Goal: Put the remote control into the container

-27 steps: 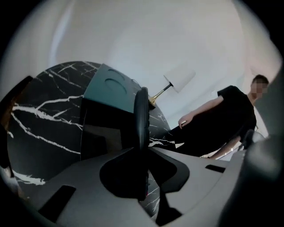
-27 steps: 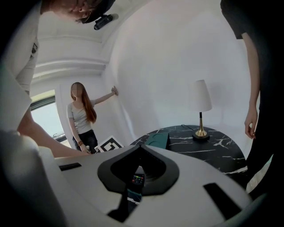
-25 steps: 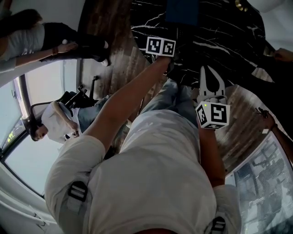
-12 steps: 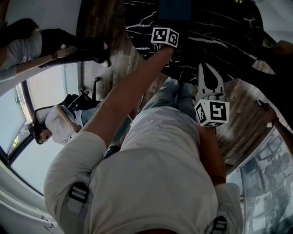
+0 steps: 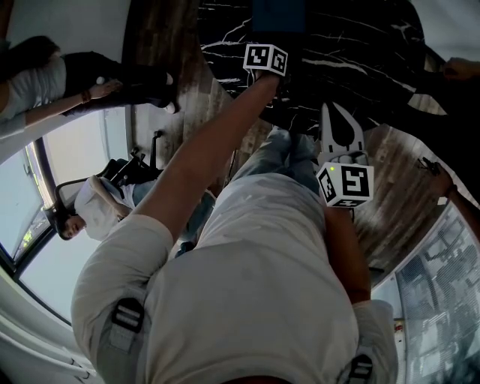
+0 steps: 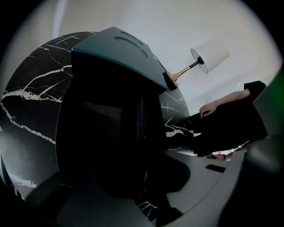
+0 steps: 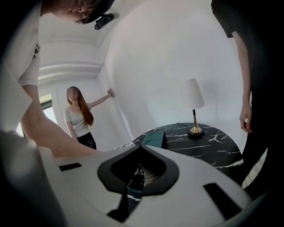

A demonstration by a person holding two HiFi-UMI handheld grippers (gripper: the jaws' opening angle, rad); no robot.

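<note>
Shifted upward toward the top edge of the head view since a second ago: marker cube [image 5: 265,58] of the left tongs [image 6: 143,168], now just below the dark container [image 5: 279,13]. Closed on a slim dark thing, most likely the remote control [image 6: 139,128], and aimed into the container's open side. Not let go yet, so probably at the rim and not fully inside; too dark to tell. Right tongs [image 7: 140,148] closed on nothing, right of centre, over the edge of the black marble surface [image 5: 360,52].
</note>
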